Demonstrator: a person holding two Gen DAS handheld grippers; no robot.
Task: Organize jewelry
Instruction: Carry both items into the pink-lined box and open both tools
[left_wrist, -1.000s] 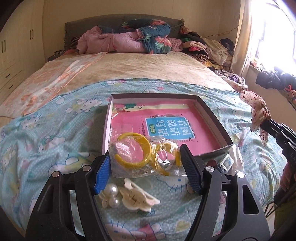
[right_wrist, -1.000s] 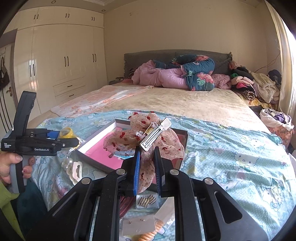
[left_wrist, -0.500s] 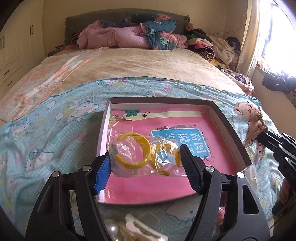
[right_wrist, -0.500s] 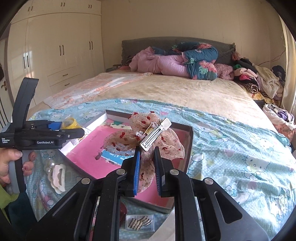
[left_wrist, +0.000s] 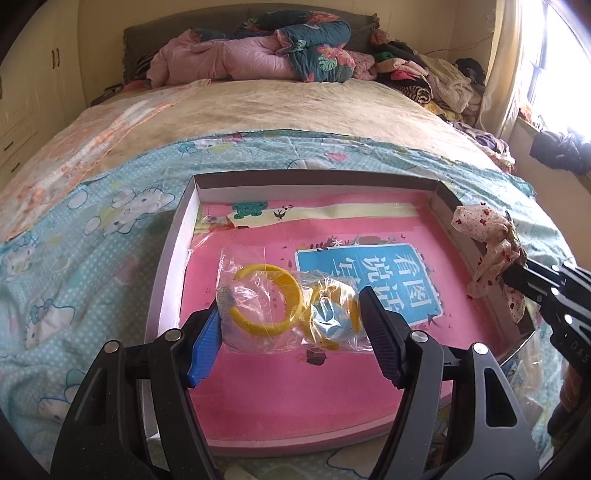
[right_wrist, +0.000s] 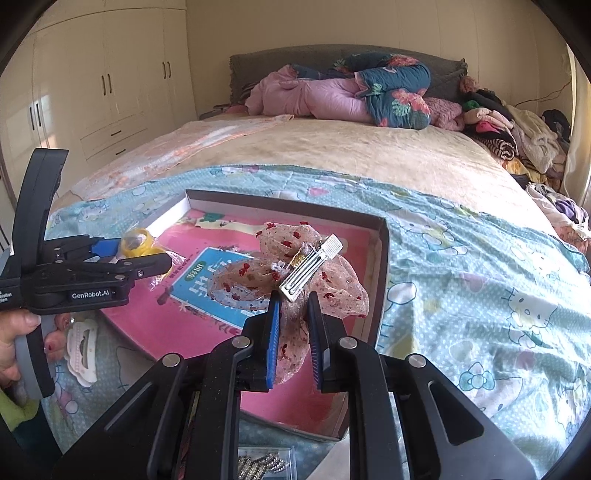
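Left tongs (left_wrist: 291, 314) clamp my bagged yellow bangles (left_wrist: 275, 308) over box (left_wrist: 168, 258), 9 o'clock side | right tongs (right_wrist: 293, 332) pinch lace hair clip (right_wrist: 295, 275) at 3 o'clock wall.

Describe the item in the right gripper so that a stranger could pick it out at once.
Find the shallow pink-lined box on the blue cartoon bedspread. Above its right side, the right gripper pinches a hair bow. It alone is sheer pink fabric with red specks and a silver clip.
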